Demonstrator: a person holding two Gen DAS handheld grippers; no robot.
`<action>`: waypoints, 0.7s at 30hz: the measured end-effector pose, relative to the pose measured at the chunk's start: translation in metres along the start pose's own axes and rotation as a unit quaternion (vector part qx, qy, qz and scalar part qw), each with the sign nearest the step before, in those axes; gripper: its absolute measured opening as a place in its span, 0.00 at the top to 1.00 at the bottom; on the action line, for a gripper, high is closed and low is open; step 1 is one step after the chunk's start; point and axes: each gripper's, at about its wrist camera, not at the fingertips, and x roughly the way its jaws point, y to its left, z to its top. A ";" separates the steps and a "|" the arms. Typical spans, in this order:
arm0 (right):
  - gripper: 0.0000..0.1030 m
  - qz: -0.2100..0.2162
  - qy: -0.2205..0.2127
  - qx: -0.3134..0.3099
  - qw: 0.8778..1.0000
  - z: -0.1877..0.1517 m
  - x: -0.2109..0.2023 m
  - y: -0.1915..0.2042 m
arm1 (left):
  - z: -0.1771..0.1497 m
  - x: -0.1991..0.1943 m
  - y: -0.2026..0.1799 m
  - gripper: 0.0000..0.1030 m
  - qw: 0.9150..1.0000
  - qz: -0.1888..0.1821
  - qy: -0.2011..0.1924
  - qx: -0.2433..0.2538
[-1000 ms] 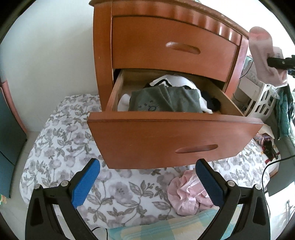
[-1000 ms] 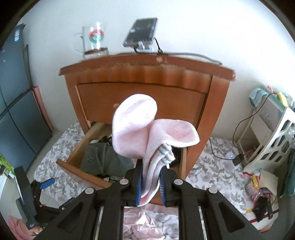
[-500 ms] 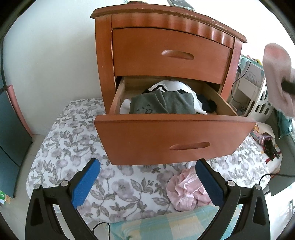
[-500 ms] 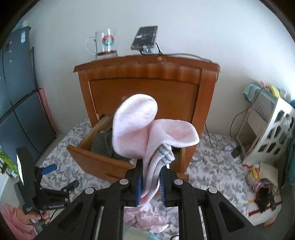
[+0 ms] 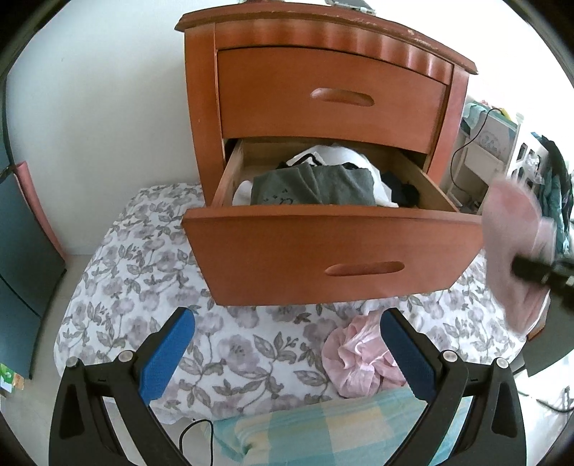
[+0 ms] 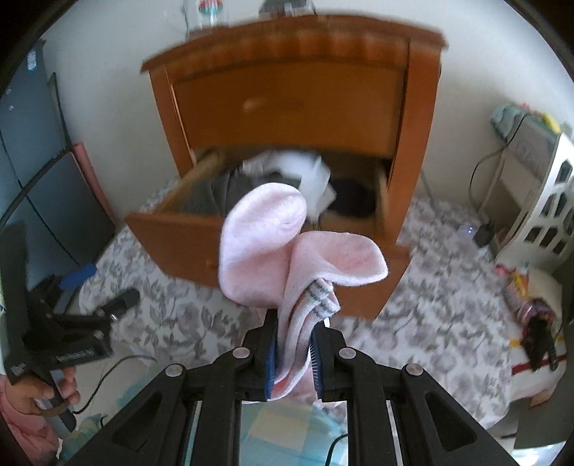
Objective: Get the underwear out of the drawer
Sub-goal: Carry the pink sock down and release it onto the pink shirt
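The lower drawer (image 5: 333, 251) of a wooden nightstand (image 5: 323, 89) stands pulled out, holding grey (image 5: 312, 186), white and dark clothes. My right gripper (image 6: 293, 353) is shut on a pink sock-like garment (image 6: 287, 243) that flops over its fingers, out in front of the drawer (image 6: 186, 243). In the left wrist view that pink garment (image 5: 513, 251) hangs blurred at the right edge, beside the drawer front. My left gripper (image 5: 287, 340) is open and empty above the floral mat (image 5: 143, 269), short of the drawer. A crumpled pink garment (image 5: 358, 355) lies on the mat by its right finger.
A folded checked cloth (image 5: 305, 423) lies nearest me on the mat. A white plastic rack (image 6: 545, 200) and a cable stand to the right of the nightstand. A dark panel (image 5: 21, 269) leans at the left. A glass mug (image 6: 208, 10) and a device sit on top.
My right gripper has come down and back from the drawer with the pink garment, which sank along the right edge of the left view. The left gripper drew back slightly.
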 end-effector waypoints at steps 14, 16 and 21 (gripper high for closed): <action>0.82 0.012 0.101 0.019 0.995 -0.024 0.079 0.004 | -0.007 0.014 0.007 0.00 1.000 0.005 0.025 -0.009; 0.82 0.011 0.111 0.019 0.994 -0.025 0.087 0.006 | -0.008 0.018 0.007 0.00 0.999 0.003 0.031 -0.009; 0.81 0.006 0.124 0.020 0.992 -0.026 0.099 0.008 | -0.011 0.023 0.007 0.00 0.999 0.001 0.039 -0.006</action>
